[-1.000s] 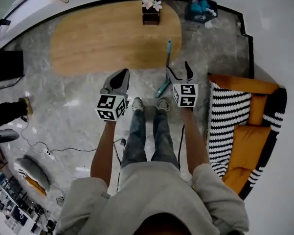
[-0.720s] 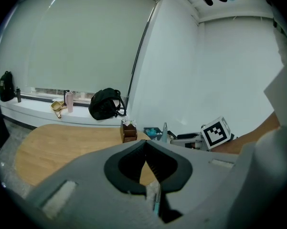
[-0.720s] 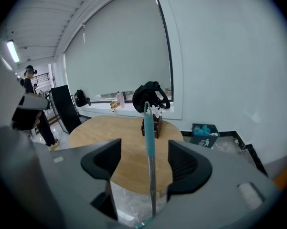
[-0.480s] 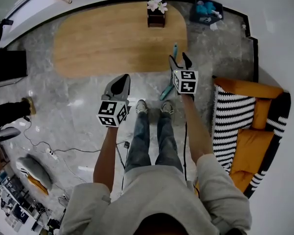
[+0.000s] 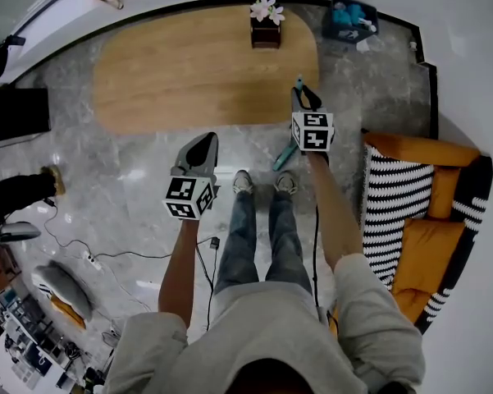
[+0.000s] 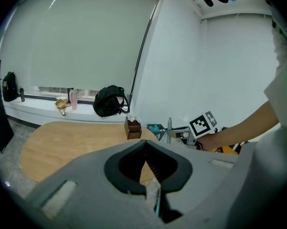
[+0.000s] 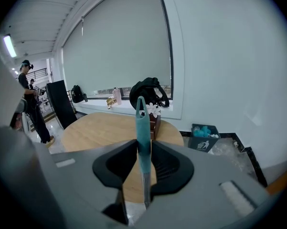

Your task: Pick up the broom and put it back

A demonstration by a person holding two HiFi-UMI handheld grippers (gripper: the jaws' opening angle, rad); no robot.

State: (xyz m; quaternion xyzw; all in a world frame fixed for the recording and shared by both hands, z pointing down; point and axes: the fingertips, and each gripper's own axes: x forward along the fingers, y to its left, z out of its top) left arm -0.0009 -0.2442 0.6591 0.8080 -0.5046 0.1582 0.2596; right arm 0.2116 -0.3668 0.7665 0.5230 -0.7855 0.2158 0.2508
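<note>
Two outstretched arms: right gripper (image 5: 305, 95) jaws closing on broom (image 7: 142, 123), left gripper (image 5: 202, 142) jaws together

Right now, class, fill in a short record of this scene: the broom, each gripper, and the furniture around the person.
broom: teal handle up, head down by the person's shoes
right gripper: fingers closing on the broom's handle, which stands between them
left gripper: fingers together, nothing held
table: wooden, rounded, ahead of the person
sofa: orange, on the person's right, striped cover beside it
</note>
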